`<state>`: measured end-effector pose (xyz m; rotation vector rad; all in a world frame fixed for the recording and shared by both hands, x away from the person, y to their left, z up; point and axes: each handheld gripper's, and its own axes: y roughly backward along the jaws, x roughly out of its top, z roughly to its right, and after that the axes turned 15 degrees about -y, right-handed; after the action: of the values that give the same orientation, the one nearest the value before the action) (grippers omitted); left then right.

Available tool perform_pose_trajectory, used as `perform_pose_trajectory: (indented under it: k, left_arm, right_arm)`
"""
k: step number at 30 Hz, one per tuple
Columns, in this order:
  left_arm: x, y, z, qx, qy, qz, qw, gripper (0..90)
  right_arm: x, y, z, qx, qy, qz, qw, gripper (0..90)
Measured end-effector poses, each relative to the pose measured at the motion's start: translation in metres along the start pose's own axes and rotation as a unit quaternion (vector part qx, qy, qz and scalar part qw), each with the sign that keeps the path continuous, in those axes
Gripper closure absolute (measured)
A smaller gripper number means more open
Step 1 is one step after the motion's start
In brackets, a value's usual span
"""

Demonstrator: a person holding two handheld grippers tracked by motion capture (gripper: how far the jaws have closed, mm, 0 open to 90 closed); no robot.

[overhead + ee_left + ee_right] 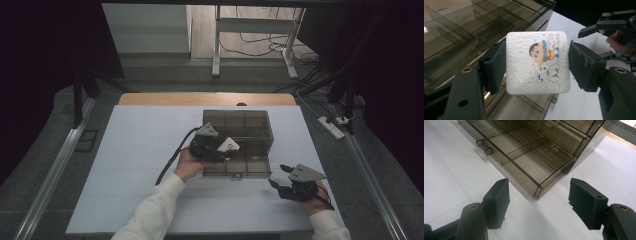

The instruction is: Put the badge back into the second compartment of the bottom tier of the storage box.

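A white square packet (537,62) with a cartoon print sits between the pads (495,66) of my left gripper (537,66), which is shut on its two side edges. In the high view this left gripper (220,148) holds the packet (229,145) above the left part of a smoked clear box (250,131) with compartments; its drawer (252,164) is pulled out toward me. My right gripper (279,176) rests near the table's front right, open and holding nothing. Its jaws (539,202) point at the drawer's corner (537,187).
The box stands mid-table on a white board (135,165). Two metal knobs (484,147) stick out of the drawer front. A power strip (332,127) and cables lie on the floor to the right, and a metal rail (55,170) runs along the left.
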<state>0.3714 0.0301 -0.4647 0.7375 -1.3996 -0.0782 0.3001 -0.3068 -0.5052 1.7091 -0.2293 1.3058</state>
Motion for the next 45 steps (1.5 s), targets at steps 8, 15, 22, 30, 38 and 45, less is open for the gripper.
perform_pose_trajectory:
  k: [8,15,22,30,38,45]
  left_arm:
    - [-0.001,-0.012,0.003,-0.012,-0.009,-0.009,0.9998,33.4]
    - [-0.004,-0.023,0.007,-0.022,-0.018,-0.018,0.9994,33.4]
    - [-0.004,-0.027,0.010,-0.021,-0.025,-0.024,0.9992,33.3]
    - [-0.004,-0.028,0.010,-0.021,-0.026,-0.028,0.9990,33.3]
    - [-0.004,-0.029,0.012,-0.021,-0.033,-0.030,0.9988,24.4]
    - [-0.005,-0.025,0.012,-0.034,-0.028,-0.026,0.9987,21.3]
  right_arm:
    - [0.000,-0.001,0.000,0.002,0.001,0.000,1.0000,32.8]
    - [-0.001,-0.001,0.000,0.001,0.002,-0.003,1.0000,32.8]
    - [-0.001,-0.001,0.001,0.000,0.001,-0.003,1.0000,32.8]
    - [-0.001,-0.001,0.001,0.000,0.002,-0.003,1.0000,32.8]
    - [-0.001,-0.001,0.000,0.000,0.002,-0.004,1.0000,32.8]
    - [-0.001,0.000,0.000,0.000,0.002,-0.004,1.0000,32.8]
